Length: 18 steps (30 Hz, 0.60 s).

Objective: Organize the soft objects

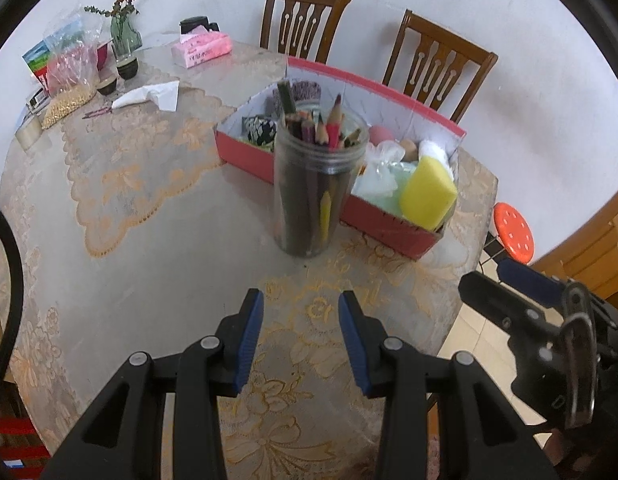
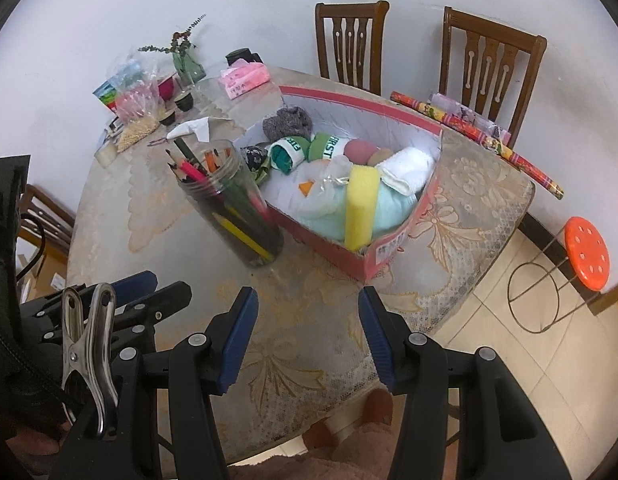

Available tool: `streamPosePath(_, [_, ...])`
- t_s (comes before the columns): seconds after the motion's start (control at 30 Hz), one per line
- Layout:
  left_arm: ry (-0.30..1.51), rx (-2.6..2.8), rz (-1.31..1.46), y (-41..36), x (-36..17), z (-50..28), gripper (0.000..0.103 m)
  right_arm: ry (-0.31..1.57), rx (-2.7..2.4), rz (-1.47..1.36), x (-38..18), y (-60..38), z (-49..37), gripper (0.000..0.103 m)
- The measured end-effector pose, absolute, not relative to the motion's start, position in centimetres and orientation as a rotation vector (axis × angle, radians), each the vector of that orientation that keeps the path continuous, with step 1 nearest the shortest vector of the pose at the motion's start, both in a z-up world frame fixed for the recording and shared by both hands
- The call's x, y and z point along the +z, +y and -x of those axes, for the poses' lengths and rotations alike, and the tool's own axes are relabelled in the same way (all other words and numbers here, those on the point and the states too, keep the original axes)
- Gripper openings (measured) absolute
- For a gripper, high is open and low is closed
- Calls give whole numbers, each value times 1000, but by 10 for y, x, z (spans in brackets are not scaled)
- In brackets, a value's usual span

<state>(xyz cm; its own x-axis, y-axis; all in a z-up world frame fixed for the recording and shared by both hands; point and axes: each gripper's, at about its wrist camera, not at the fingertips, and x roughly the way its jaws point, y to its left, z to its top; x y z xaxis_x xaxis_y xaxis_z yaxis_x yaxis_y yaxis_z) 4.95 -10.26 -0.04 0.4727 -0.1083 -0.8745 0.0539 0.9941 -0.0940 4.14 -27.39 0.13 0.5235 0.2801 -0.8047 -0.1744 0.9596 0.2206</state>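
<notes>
A red cardboard box [image 1: 385,226] [image 2: 383,246] stands on the round table and holds soft things: a yellow sponge [image 1: 428,194] [image 2: 361,210], a pale green cloth [image 2: 385,210], a white rolled towel [image 2: 409,166], rolled green socks [image 2: 289,154] and a grey knit piece [image 2: 287,122]. My left gripper [image 1: 301,320] hovers open over the near table edge, nothing between its blue pads. My right gripper [image 2: 307,320] is open and empty too, near the table's front edge. Each gripper shows beside the other: the right one [image 1: 505,284], the left one [image 2: 157,292].
A clear jar of coloured pencils [image 1: 317,184] [image 2: 233,208] stands right in front of the box. Pink tissue pack [image 1: 201,50], vase, bags and small cups sit at the far left. Two wooden chairs [image 2: 351,44] stand behind; an orange stool [image 2: 587,254] is on the right floor. Wrapping-paper rolls [image 2: 477,136] lie by the box.
</notes>
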Motion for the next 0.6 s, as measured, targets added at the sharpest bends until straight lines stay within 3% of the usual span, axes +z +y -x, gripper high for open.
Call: streamPosePath(0.6, [1097,-105,39,-107,-7,-51,42,1016,248,-134,-7,-273,-44,54])
